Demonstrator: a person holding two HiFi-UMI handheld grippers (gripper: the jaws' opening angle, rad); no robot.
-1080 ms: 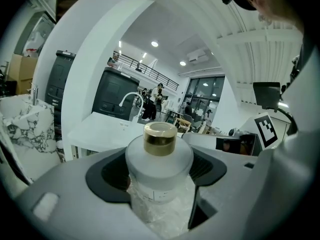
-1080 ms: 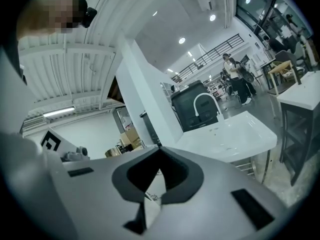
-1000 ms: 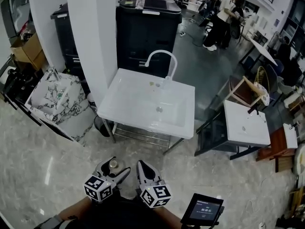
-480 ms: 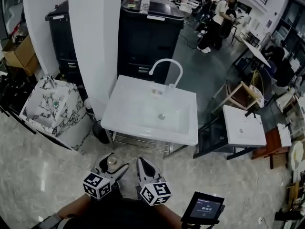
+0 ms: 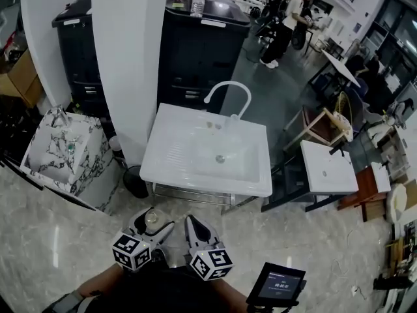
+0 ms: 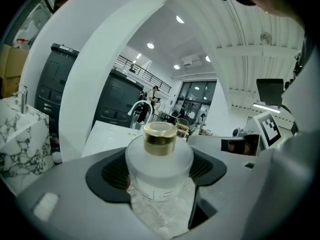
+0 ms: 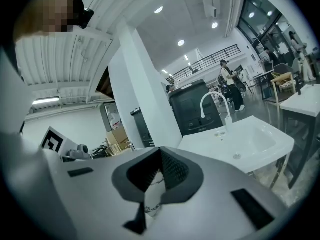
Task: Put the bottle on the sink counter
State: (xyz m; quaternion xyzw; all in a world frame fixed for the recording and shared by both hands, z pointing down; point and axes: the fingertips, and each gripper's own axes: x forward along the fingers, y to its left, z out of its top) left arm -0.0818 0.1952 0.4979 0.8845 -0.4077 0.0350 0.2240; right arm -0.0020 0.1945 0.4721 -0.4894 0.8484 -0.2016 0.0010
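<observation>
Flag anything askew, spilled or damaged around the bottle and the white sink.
Nothing stands out. The bottle sits upright, gold cap on, clamped in the left tongs; the sink counter shows no spill or damage.

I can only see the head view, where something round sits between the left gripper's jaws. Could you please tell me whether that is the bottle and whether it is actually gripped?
Observer: Yes. In the left gripper view, the left gripper is shut on the bottle. Its dark pads press against both sides of the frosted body.
Operator: Thank you. Is the bottle capped?
Observer: It is. A gold cap sits on top.
Operator: And is the right gripper carrying anything?
Observer: No. The right gripper view shows the right gripper shut, with its pads meeting and nothing between them.
</observation>
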